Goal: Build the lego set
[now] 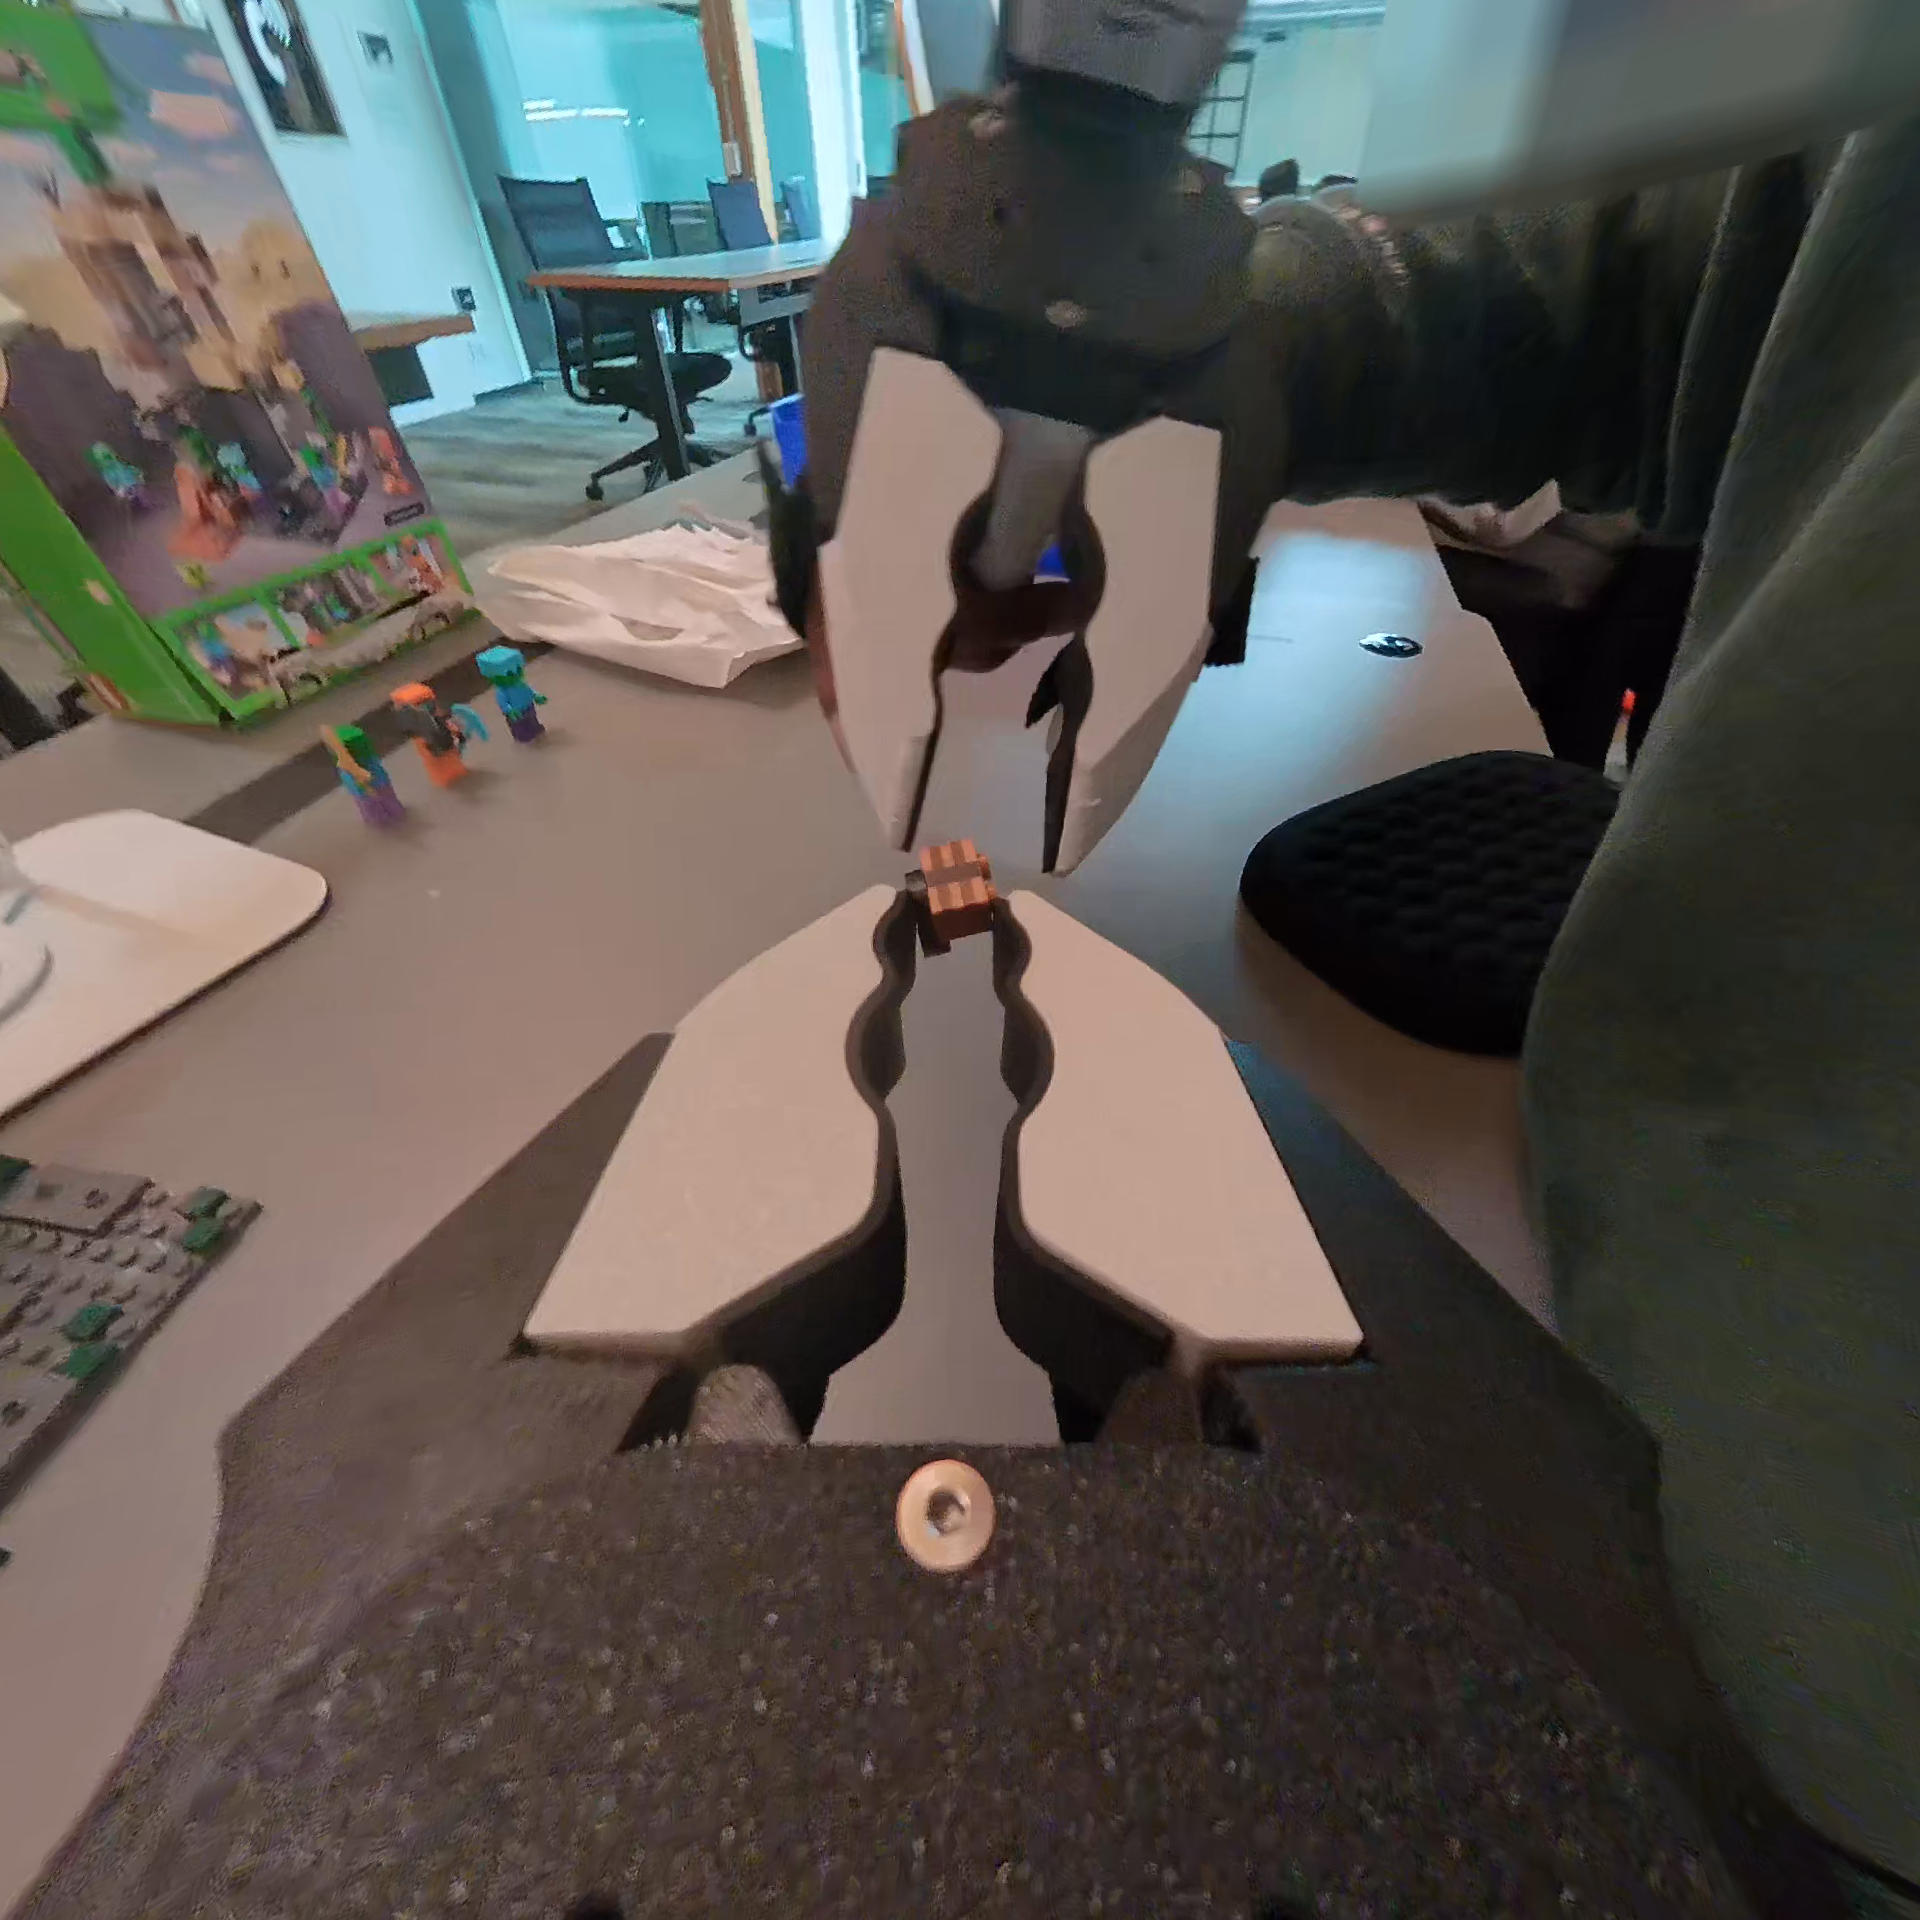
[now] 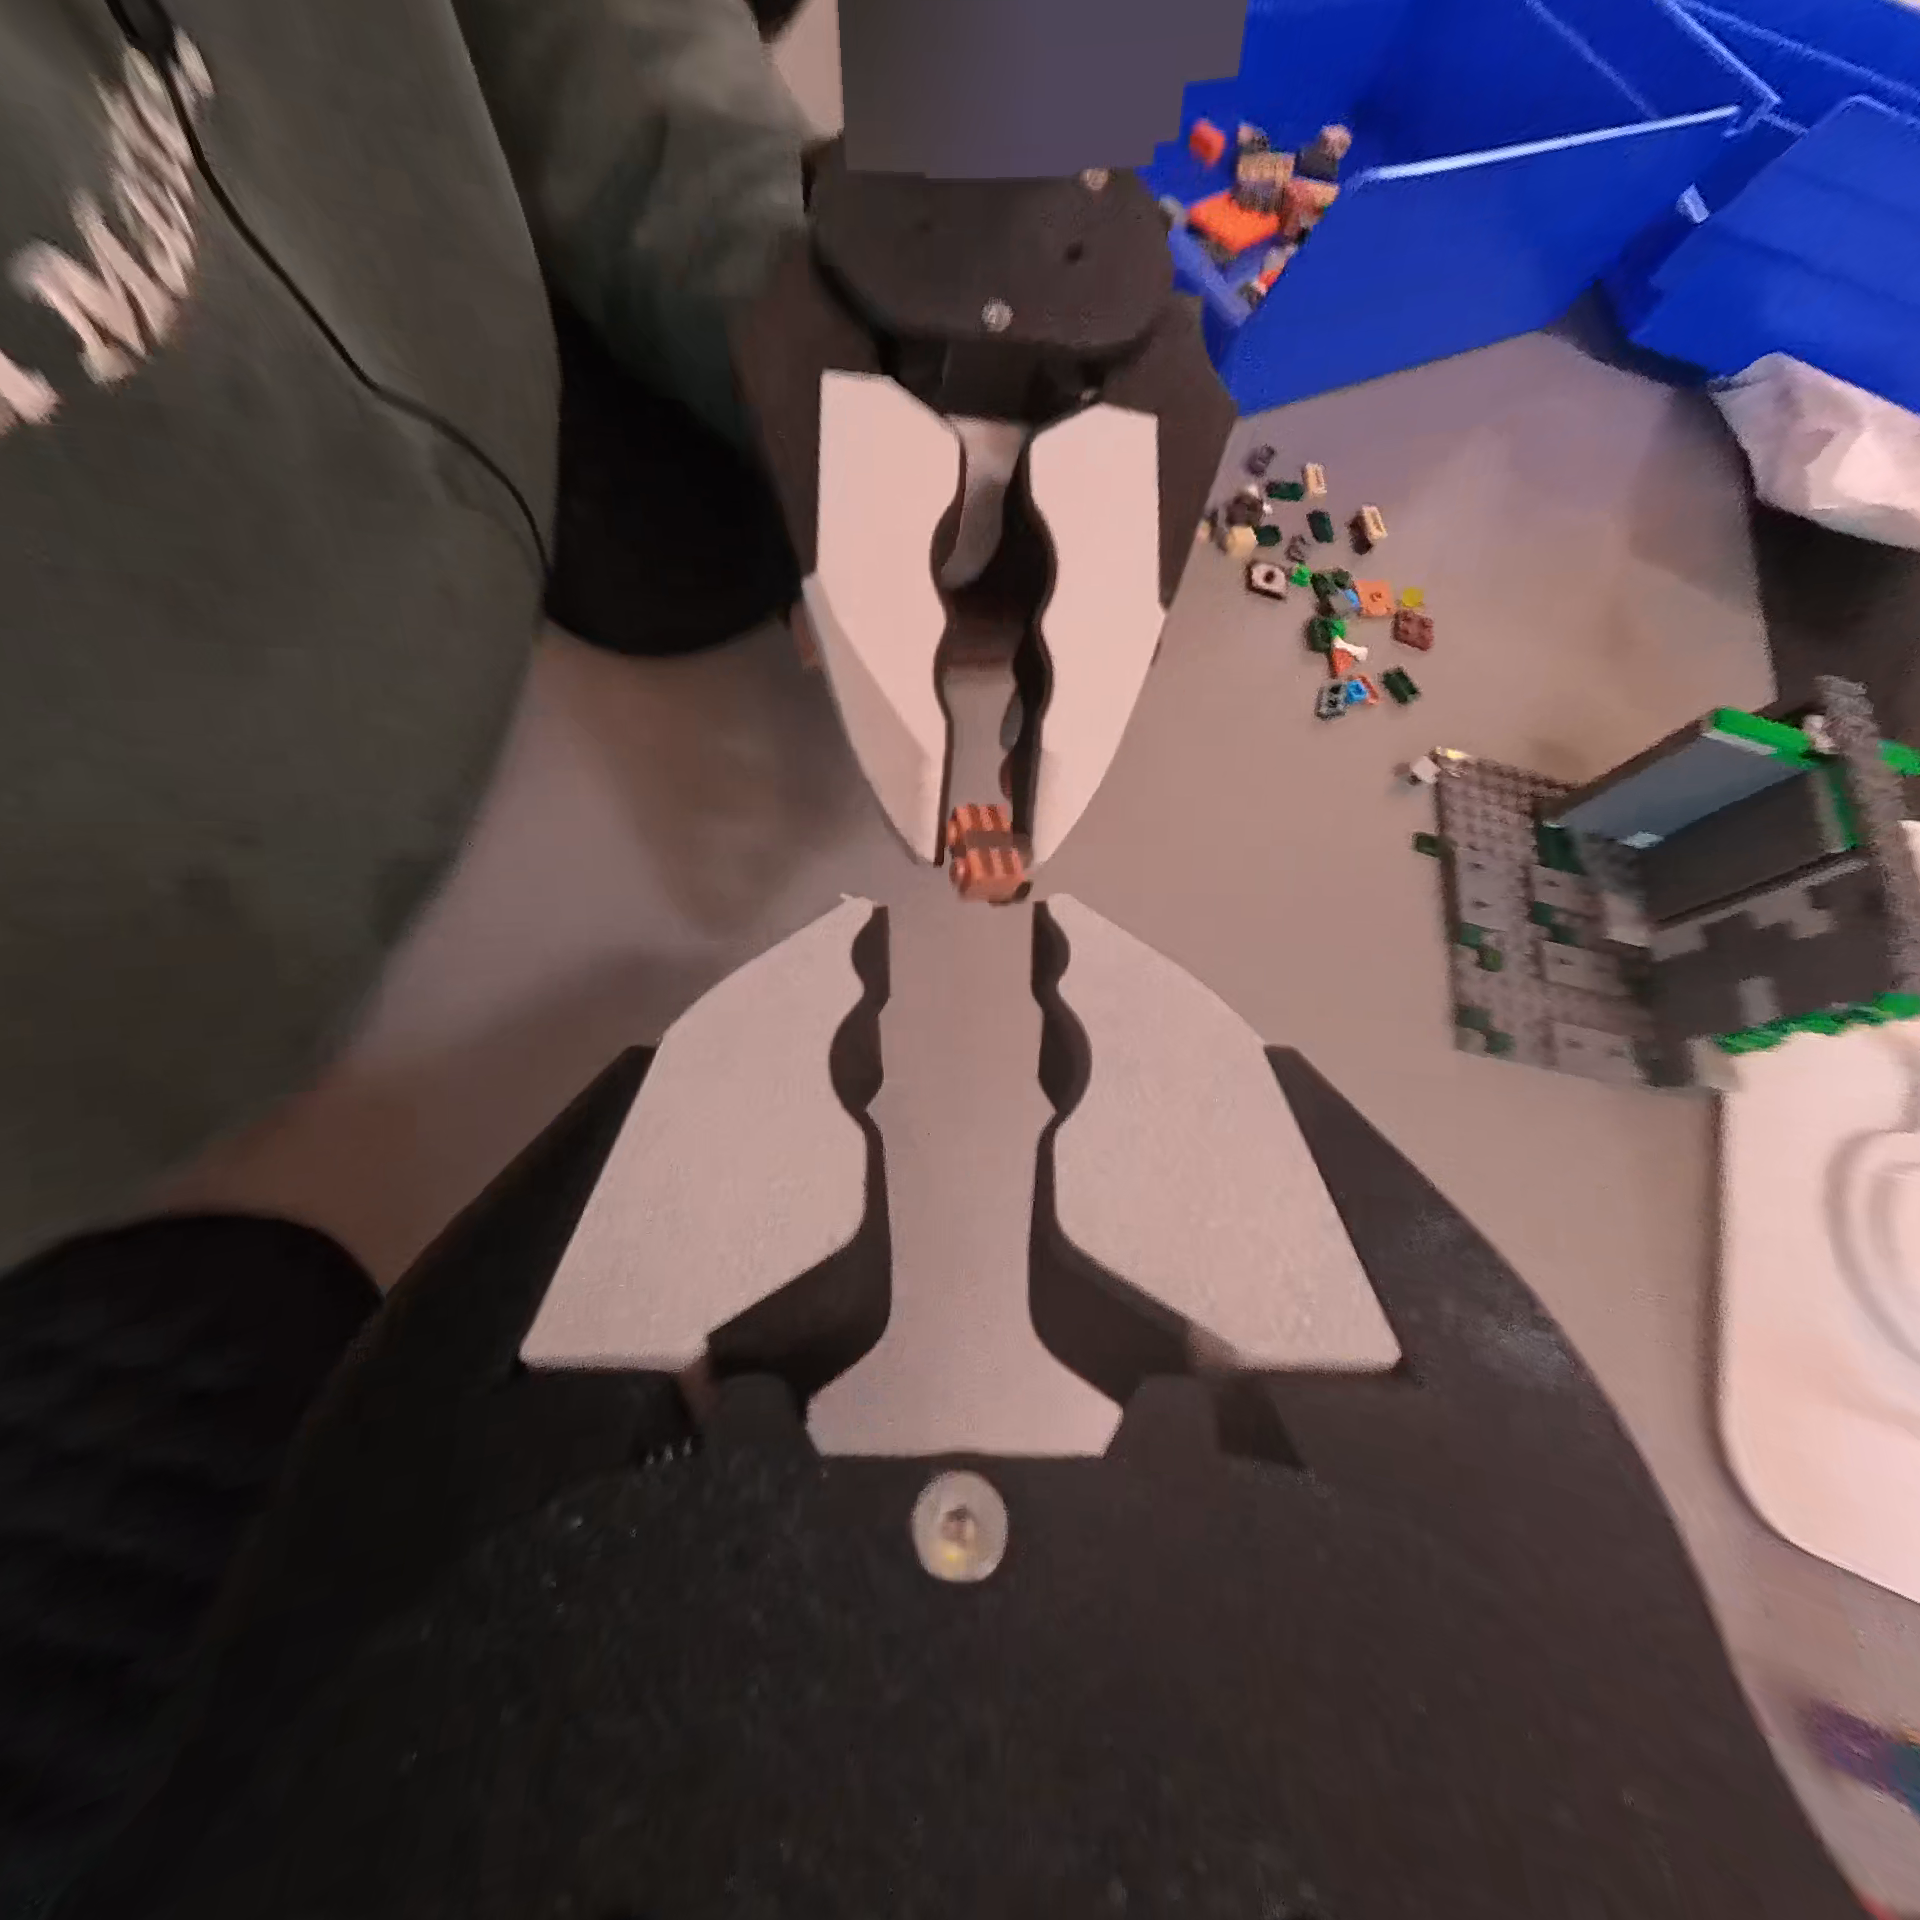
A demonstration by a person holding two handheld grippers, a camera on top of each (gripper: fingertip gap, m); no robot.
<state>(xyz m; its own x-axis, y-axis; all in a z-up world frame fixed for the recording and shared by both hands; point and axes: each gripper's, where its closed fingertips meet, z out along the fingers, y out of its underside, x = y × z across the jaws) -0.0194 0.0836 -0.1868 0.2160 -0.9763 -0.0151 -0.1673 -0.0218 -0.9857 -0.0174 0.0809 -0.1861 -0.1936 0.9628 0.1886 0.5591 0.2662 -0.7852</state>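
So the left gripper (image 1: 948, 914) is pinched down on a tiny brown brick piece (image 1: 954, 894), right at the fingertips, dead centre of the left wrist view. The piece has ribbed brown blocks with a small dark bit on one side. The fingers only meet it at the very tips; further back there's a narrow gap between them.

The right gripper (image 2: 961, 914) faces it tip to tip. Its fingers are spread apart with the grey table (image 2: 623, 790) showing between them, nothing held. Its tips sit just short of the brown piece, and I can't tell if they actually touch it. Both grippers are up off the table.

Containers: blue bins (image 2: 1558, 208) fill the upper right of the right wrist view, and one has a jumble of orange and brown bricks (image 2: 1262, 197) inside. Just below the bins, loose small pieces (image 2: 1340, 603) are scattered on the table itself. At the right edge sits the partly built grey and green model (image 2: 1662, 894) on its baseplate.

In the left wrist view, the set's box (image 1: 208, 416) stands upper left, with three minifigures (image 1: 436, 732) standing near it. A white bag (image 1: 644, 603) lies crumpled behind them, mid-frame.
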